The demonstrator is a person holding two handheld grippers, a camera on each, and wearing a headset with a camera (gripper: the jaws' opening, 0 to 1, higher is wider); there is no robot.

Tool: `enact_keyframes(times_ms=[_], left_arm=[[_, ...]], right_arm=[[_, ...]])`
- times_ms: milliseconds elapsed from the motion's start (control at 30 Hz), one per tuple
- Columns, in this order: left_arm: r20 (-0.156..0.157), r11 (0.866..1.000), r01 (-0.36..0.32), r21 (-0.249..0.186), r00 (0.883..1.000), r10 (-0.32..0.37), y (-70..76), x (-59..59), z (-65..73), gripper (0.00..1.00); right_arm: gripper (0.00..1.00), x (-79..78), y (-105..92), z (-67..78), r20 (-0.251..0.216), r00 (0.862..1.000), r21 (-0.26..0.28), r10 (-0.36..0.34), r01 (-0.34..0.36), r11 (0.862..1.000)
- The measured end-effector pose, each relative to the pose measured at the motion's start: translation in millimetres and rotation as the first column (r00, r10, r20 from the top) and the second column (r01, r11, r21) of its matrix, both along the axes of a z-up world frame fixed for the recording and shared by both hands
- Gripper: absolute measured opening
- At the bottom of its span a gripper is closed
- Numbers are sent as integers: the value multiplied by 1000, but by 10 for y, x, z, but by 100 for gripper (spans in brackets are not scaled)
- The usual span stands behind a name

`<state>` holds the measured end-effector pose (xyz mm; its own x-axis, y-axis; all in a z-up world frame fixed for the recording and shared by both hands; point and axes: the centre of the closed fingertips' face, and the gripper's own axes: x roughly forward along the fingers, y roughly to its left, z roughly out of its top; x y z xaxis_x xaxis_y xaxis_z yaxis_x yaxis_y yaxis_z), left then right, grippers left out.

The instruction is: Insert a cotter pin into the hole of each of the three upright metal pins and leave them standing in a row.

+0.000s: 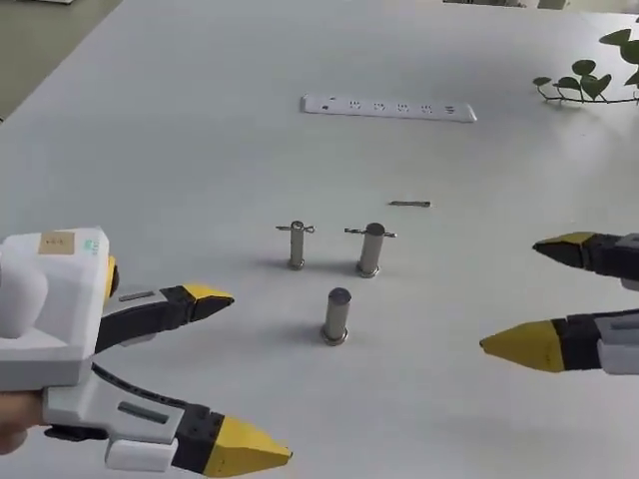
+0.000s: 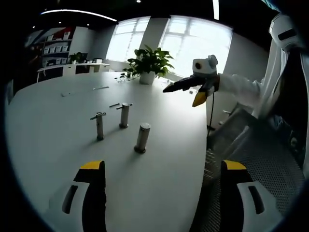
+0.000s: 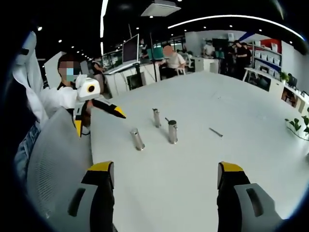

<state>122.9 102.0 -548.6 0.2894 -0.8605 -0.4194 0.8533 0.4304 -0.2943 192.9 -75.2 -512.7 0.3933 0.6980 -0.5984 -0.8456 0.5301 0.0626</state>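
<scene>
Your left yellow-tipped gripper (image 1: 260, 376) and right yellow-tipped gripper (image 1: 509, 295) hang with jaws spread wide, holding nothing. Between them on the white table (image 1: 150, 150), the rear-left steel pin (image 1: 297, 246) and rear-right steel pin (image 1: 370, 251) carry cotter pins. The front steel pin (image 1: 337, 315) stands bare, and a loose thin metal cotter pin (image 1: 409, 204) lies beyond.

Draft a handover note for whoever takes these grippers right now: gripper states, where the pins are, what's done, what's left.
Left gripper: open, empty, hovering near the table edge.
Right gripper: open, empty, off to the right of the pins.
Done: back-left metal pin and back-right metal pin stand upright, each with a cotter pin through its top.
Left: front metal pin stands upright with no cotter pin. The loose cotter pin lies flat behind the back-right one. Pick it up, insert it, then probably move the front pin into line with the other two.
</scene>
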Motion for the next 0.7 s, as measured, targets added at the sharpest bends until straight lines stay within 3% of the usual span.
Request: enact_keyframes(times_ms=[233, 400, 467, 633, 700], left_arm=[[6, 999, -42, -8, 999, 42, 43, 20, 20, 99], [-7, 998, -59, -26, 998, 59, 31, -7, 61, 99], [-6, 998, -63, -28, 998, 63, 31, -18, 81, 99], [-5, 997, -80, -20, 997, 80, 88, -1, 87, 95], [-6, 995, -94, -34, 996, 94, 111, 19, 109, 96]], right_arm=[[85, 331, 4, 130, 36, 997, -79, 63, -60, 995], [84, 538, 63, 125, 19, 992, -97, 126, -124, 988], [83, 631, 75, 101, 21, 985, -151, 172, -167, 974], [76, 893, 153, 20, -5, 977, -199, 212, -209, 958], [70, 1016, 118, -60, -9, 973, -261, 229, -223, 939]])
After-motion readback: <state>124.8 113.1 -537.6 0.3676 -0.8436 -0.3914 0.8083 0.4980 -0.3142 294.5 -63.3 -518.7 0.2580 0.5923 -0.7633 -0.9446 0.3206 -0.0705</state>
